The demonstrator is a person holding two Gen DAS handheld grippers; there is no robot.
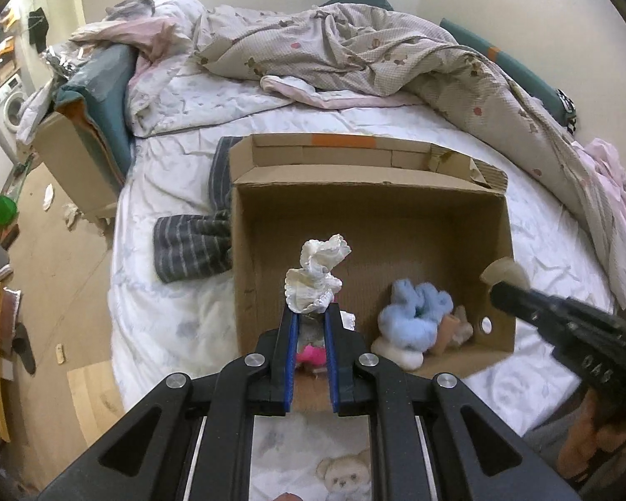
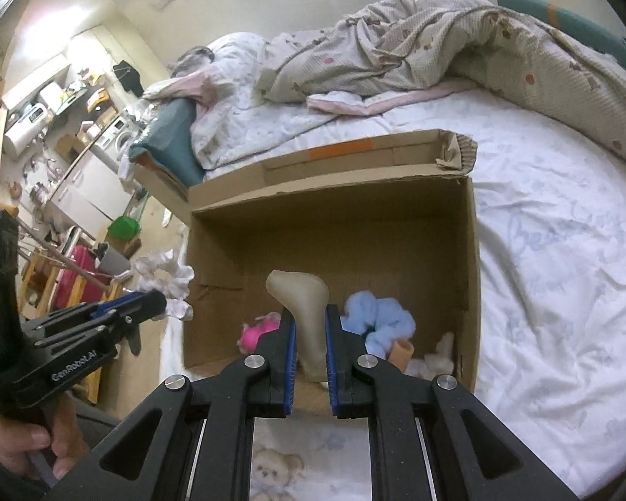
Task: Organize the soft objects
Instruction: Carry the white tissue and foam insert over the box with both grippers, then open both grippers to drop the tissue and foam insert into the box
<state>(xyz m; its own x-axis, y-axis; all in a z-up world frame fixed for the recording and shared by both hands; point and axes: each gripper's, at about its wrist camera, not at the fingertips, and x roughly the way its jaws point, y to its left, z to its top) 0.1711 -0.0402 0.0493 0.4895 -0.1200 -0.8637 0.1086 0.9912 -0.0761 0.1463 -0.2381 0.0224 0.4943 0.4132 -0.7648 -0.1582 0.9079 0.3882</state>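
An open cardboard box lies on the bed. My left gripper is shut on a crumpled white frilly sock and holds it above the box's near left part; it also shows in the right wrist view. My right gripper is shut on a beige sock above the box's near edge; the sock's tip shows in the left wrist view. In the box lie a fluffy light blue item, a pink item, and cream and tan pieces.
A grey striped cloth lies on the white sheet left of the box. A rumpled patterned duvet covers the far side of the bed. The floor and cluttered furniture are to the left.
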